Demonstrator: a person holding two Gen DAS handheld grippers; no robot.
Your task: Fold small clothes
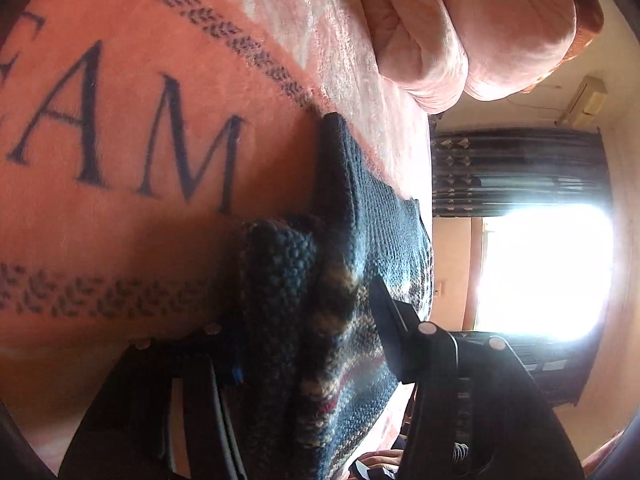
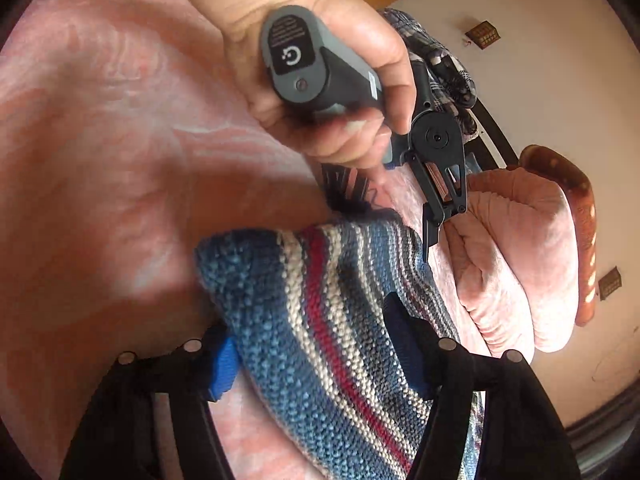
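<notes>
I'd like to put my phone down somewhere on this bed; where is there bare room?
Free: the orange blanket around its dark lettering, left of the striped blue knitted garment; also the pink marbled stretch beyond that garment. Crowded: the garment itself, gripped by both grippers, and the corner by the bunched pink quilt.

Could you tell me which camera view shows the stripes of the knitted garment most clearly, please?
The right wrist view: the knitted garment is lit, its blue, cream and red stripes sharp. In the left wrist view it lies mostly in shadow.
</notes>
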